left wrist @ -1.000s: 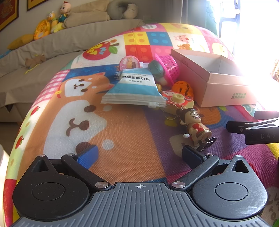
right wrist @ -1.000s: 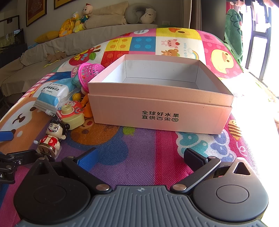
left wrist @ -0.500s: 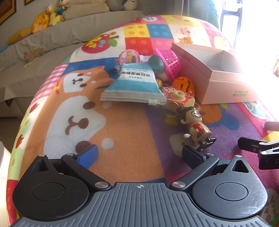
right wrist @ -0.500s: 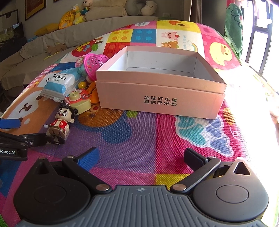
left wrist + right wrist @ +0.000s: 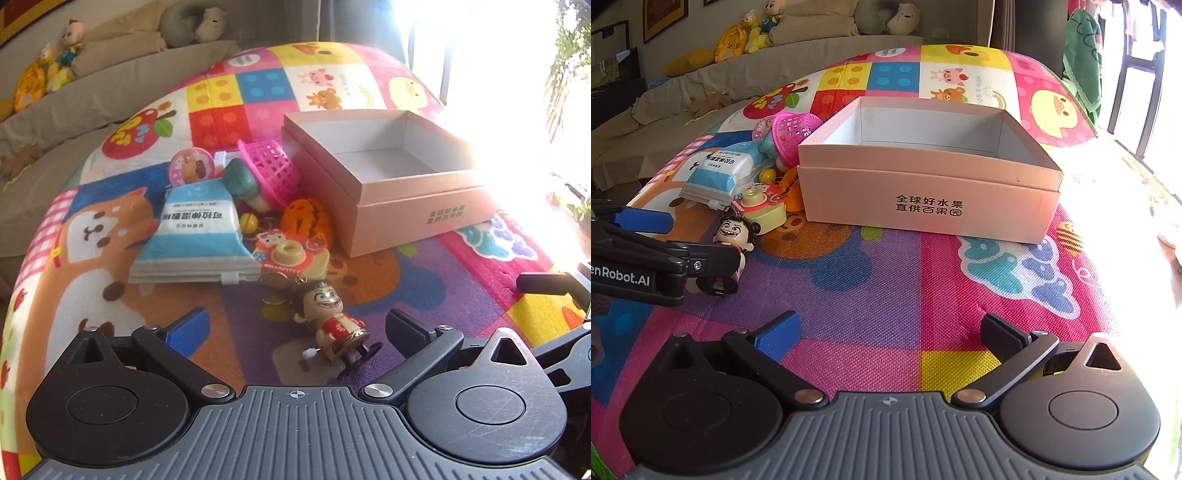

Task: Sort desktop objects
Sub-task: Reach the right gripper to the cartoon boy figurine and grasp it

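A wind-up boy figurine [image 5: 334, 328] in a red shirt stands on the play mat between the open fingers of my left gripper [image 5: 295, 328], nearer the right finger; nothing is held. From the right wrist view the same figurine [image 5: 733, 236] sits beside the left gripper's black finger. Behind it lie a yellow toy camera [image 5: 293, 254], an orange toy [image 5: 306, 218], a blue-white tissue pack [image 5: 197, 232], a pink basket [image 5: 271, 170] and a round pink case [image 5: 192, 168]. The open pink box [image 5: 406, 206] holds nothing. My right gripper [image 5: 888, 334] hovers open over bare mat, in front of the box [image 5: 931, 206].
The colourful play mat [image 5: 886, 266] covers the whole surface. A grey sofa [image 5: 92, 96] with plush toys runs along the back left. Strong window glare washes out the right side. Bare mat lies between the right gripper and the box.
My left gripper has moved forward and to the right, so the figurine now stands between its fingers. The right gripper has drawn back a little from the box. Both stay open.
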A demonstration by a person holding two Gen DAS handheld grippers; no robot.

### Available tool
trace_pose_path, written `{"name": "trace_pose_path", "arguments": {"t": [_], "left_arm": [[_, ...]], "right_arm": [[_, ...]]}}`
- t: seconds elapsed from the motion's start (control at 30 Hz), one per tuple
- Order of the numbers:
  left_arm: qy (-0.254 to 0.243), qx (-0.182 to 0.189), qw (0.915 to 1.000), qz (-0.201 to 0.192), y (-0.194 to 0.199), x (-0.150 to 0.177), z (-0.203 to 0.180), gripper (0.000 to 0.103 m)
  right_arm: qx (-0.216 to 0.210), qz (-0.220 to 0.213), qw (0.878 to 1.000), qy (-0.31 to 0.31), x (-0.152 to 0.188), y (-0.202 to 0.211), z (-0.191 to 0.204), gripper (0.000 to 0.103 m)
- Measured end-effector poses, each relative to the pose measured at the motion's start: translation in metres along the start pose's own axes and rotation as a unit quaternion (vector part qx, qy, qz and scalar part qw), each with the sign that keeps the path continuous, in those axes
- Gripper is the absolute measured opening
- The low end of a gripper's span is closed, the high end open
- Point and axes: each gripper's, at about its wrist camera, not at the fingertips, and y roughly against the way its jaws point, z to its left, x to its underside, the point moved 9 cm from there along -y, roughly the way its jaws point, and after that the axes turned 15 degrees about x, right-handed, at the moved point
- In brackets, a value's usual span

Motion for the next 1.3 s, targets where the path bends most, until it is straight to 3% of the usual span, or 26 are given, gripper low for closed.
{"name": "trace_pose_path", "arguments": {"t": [0.2,0.43,0.53,0.8,0.87,1.07,1.17,1.3], "left_arm": [[-0.048,-0.058,0.997,0.017,0.003,0.007,0.016,0.103],[-0.005,-0.12,0.9927,0.002,0.024,0.006,0.062,0.103],[0.011,-0.125,0.992,-0.012,0.033,0.005,0.068,0.103],[0.063,-0.081,0.9934,-0.05,0.064,0.025,0.068,0.103],[0.072,-0.087,0.9923,-0.051,0.069,0.03,0.073,0.103],[0.127,-0.116,0.9811,-0.09,0.09,0.024,0.103,0.103],[0.147,-0.12,0.9755,-0.111,0.102,0.021,0.114,0.103],[0.159,-0.121,0.9717,-0.126,0.113,0.02,0.121,0.103]], "right_arm": [[-0.004,0.002,1.0,0.003,0.0,0.0,0.0,0.103],[-0.005,0.002,1.0,0.004,0.0,0.0,0.001,0.103],[-0.007,0.002,1.0,0.004,-0.001,0.0,0.001,0.103],[-0.027,0.002,1.0,0.014,-0.002,0.004,0.002,0.103],[-0.052,-0.005,0.998,0.034,-0.006,0.01,0.011,0.103],[-0.103,-0.089,0.987,0.084,-0.048,0.043,0.061,0.102],[-0.14,-0.103,0.979,0.107,-0.06,0.047,0.101,0.093],[-0.137,-0.113,0.973,0.144,-0.06,0.034,0.151,0.091]]}}
